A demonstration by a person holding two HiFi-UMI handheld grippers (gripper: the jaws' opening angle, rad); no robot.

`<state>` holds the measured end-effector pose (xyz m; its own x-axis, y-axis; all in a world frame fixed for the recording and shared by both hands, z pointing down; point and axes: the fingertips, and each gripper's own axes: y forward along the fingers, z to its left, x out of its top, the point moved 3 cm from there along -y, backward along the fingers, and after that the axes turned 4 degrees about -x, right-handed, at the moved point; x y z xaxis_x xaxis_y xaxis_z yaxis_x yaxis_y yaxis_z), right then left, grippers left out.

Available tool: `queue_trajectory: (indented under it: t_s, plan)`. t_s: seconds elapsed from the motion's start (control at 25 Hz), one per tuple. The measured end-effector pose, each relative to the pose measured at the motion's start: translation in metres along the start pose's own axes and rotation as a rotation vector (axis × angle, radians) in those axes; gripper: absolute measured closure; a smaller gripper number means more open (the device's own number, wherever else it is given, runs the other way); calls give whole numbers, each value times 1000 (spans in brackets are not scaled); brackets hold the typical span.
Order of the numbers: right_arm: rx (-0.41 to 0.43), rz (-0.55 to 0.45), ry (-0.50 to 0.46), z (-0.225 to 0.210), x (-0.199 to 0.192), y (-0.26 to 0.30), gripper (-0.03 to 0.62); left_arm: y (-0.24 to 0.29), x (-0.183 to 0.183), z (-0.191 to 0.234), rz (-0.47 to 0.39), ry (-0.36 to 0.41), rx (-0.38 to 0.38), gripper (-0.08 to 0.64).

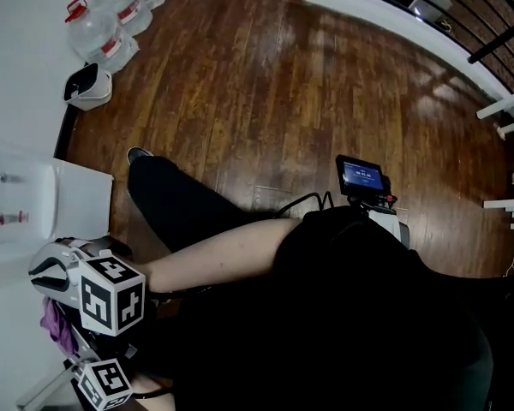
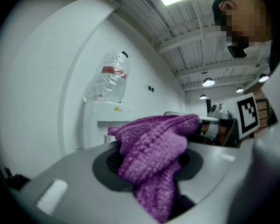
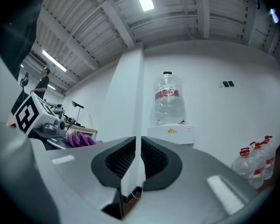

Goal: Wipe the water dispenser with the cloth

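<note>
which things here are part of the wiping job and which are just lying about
For the job:
- purple cloth, clamped in the left gripper
- water dispenser
- right gripper, shut and empty

Just lying about:
- spare water bottles on the floor
- small lit screen

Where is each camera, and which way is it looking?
Head view: on the person's head, looking steeply down at the floor and the dispenser; an arm and a leg show.
Left gripper view: on the left tongs, looking along them toward the dispenser; they grip the cloth; the person's head shows top right.
Right gripper view: on the right tongs, shut and empty, facing the dispenser; the left tongs show at left.
Shared: both gripper views see the dispenser and its bottle.
</note>
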<state>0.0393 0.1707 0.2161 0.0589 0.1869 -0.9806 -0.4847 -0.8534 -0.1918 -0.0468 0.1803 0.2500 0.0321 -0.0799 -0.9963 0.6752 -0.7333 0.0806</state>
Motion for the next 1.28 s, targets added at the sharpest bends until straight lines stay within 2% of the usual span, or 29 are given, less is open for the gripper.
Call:
queue_trajectory:
  t_s: [0.28,0.44,0.56,0.64,0.76,0.92,1.28]
  plan:
    - [4,29,-16,-4,-11,1,561,9,-7,0,8,-23,3,360]
    - [-33,54,35,-18,-28,-19,561,20,-11,-18,8,-1,-23,360]
    - [45,-9,-7,-11,-29,-54,561,-2,-19,-49,-44,18,61,361]
    - [44,-58,10,-14,-28,-62,561,-7,-20,-57,-63,23,77,361]
    - [-12,-8,80,-24,-36,-51,561,2,-13,-47,-67,29,44,361]
    - [14,68,7,-24,-43,-27,561,-1,-1,-22,-79,14,73,360]
    - [15,104,5,-15,-37,-13,561,-10,14,-9,-96,8,67,361]
